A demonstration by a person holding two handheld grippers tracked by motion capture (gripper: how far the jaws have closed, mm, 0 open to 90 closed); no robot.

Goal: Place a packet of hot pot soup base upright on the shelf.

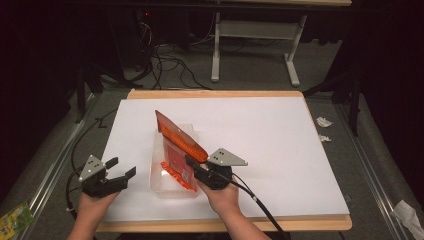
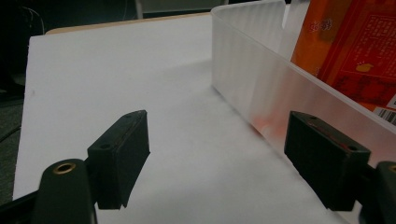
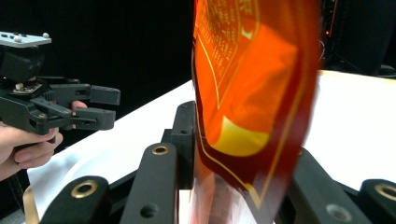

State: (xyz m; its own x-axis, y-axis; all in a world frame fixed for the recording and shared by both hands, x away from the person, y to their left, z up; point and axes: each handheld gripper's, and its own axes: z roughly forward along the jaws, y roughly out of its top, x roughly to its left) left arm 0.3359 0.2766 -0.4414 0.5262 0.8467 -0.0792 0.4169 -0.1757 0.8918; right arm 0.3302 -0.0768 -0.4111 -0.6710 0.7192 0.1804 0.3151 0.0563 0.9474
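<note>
A: Pouch (image 1: 180, 137) first. We've got the orange pouch pinched in the right gripper (image 1: 196, 161), jaws closed flat on its lower end, its top end tilted up toward the far edge of the table. It hangs over the clear bin (image 1: 156, 182), which sits near the front edge, left of centre on the white board (image 1: 280, 145).

B: And the other side?

A: Left gripper (image 1: 121, 168) is at the front left corner, just beside the bin, jaws spread wide w/ nothing between them. There's another orange packet (image 1: 176, 172) already lying in the bin.

B: So how do we do this bit well?

A: Judgement only: we lower the pouch slowly, get its bottom edge inside the bin walls, then lay it flat on the packet before we let go. If we release while it's tilted, it prob. flops over the rim. Left gripper could steady the bin wall if it slides.

B: What do the views add?

A: Right gripper view shows the pads (image 3: 184, 135) pressing on the pouch (image 3: 252, 93) itself, which the high view blurs. Left gripper view shows the bin's ribbed wall (image 2: 261, 70) right next to its open jaws, plus print and a barcode on the packet (image 2: 355, 56).
</note>
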